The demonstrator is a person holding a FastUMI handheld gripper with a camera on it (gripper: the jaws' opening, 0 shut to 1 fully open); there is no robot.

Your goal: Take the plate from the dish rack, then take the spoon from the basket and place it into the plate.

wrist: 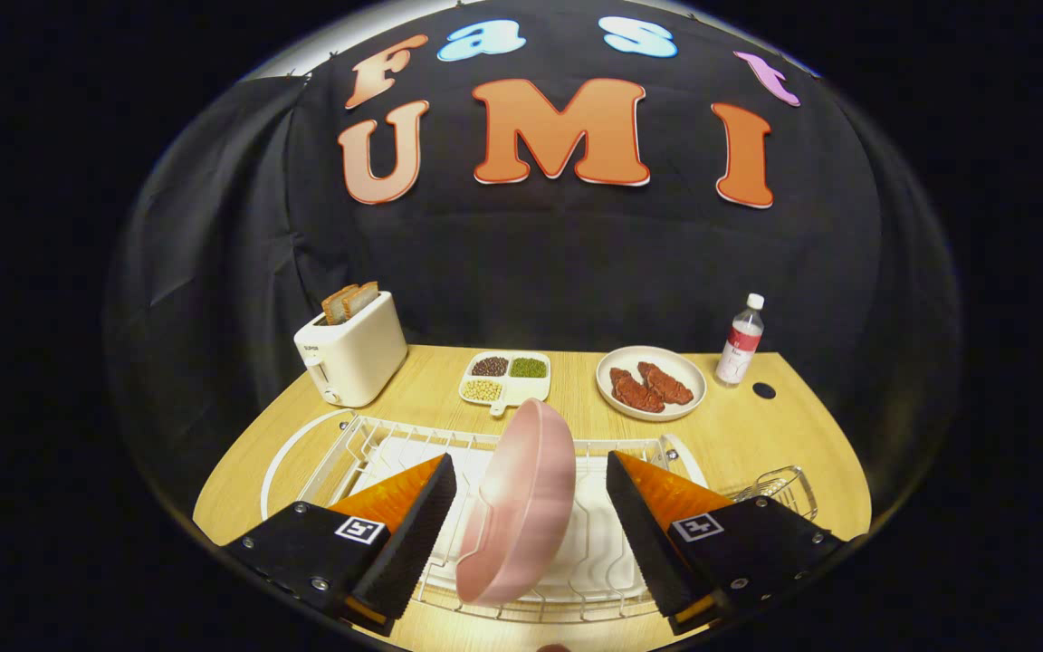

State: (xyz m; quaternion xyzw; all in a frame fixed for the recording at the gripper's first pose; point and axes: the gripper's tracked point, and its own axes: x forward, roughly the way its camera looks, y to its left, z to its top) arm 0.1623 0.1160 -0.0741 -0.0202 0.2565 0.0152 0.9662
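Observation:
A pink plate (521, 503) stands on edge in the white wire dish rack (368, 444), leaning a little to the right. My gripper (531, 493) is open, one finger on each side of the plate, with a gap left on both sides. A small wire basket (779, 487) sits just right of the rack, partly behind my right finger; I cannot make out the spoon in it.
On the wooden table beyond the rack stand a white toaster (354, 358) with bread slices, a divided dish of beans (505, 377), a plate of meat pieces (651, 384) and a water bottle (741, 341). A dark hole (764, 390) marks the tabletop at the right.

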